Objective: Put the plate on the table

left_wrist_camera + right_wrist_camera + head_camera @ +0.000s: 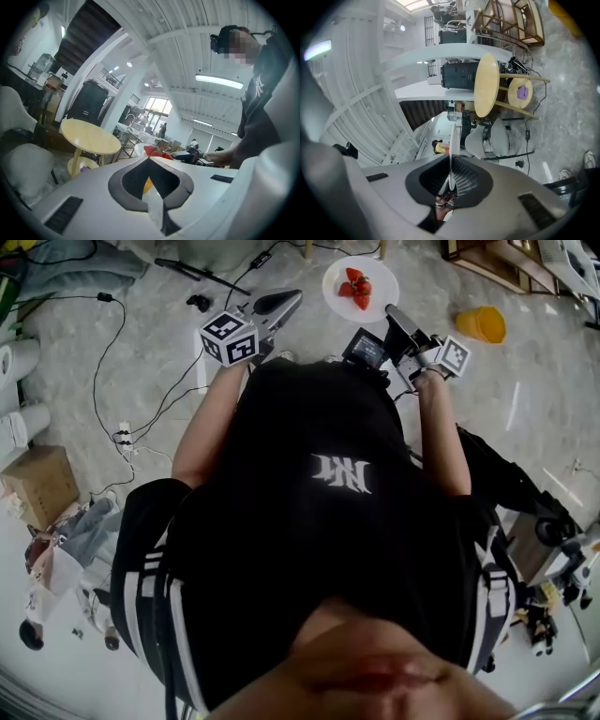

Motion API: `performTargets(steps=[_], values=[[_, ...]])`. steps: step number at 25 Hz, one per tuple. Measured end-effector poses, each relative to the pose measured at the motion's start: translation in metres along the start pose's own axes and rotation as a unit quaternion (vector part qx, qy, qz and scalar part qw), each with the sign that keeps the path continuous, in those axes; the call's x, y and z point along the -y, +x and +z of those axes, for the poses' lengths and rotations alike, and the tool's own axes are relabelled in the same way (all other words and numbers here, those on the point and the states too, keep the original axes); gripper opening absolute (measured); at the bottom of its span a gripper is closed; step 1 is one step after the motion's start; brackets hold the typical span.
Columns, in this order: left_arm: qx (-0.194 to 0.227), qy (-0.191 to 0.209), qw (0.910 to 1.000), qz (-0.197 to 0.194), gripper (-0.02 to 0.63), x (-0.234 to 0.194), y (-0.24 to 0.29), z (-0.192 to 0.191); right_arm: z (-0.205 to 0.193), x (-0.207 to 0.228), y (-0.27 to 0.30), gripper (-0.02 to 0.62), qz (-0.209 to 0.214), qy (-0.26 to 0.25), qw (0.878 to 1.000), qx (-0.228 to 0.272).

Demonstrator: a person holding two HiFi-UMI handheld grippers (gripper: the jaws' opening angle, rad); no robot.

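Right gripper [450,164] pinching plate [380,298] rim (edge-on between jaws).

The head camera looked steeply down past the person's chest to the floor, with the plate [384,287] [139,148] [452,154] near the frame's top. The 2 gripper cameras sat close behind their jaws: the left gripper [283,304] one looked level across the room, the right gripper [394,315] one lay rolled sideways. All 3 views caught the plate, and both gripper views shared the round table [91,136] [486,84].

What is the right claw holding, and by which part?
The white plate with strawberries; the right claw pinches its rim.
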State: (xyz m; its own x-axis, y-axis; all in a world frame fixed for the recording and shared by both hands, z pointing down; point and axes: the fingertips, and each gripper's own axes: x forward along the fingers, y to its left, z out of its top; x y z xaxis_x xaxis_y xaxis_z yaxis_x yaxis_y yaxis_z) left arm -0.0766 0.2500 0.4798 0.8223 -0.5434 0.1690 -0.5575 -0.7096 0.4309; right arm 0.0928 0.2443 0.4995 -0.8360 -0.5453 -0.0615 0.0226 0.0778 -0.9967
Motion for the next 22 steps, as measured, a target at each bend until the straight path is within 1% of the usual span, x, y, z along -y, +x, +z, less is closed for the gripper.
performTargets(steps=[13, 22], values=[[-0.016, 0.000, 0.9999, -0.003, 0.002, 0.002, 0.006, 0.001, 0.004, 0.002, -0.006, 0.017, -0.002, 0.003, 1.000, -0.013], [-0.018, 0.002, 0.9998, 0.000, 0.002, 0.006, 0.012, 0.002, 0.008, 0.003, -0.007, 0.017, 0.003, 0.009, 1.000, -0.017]])
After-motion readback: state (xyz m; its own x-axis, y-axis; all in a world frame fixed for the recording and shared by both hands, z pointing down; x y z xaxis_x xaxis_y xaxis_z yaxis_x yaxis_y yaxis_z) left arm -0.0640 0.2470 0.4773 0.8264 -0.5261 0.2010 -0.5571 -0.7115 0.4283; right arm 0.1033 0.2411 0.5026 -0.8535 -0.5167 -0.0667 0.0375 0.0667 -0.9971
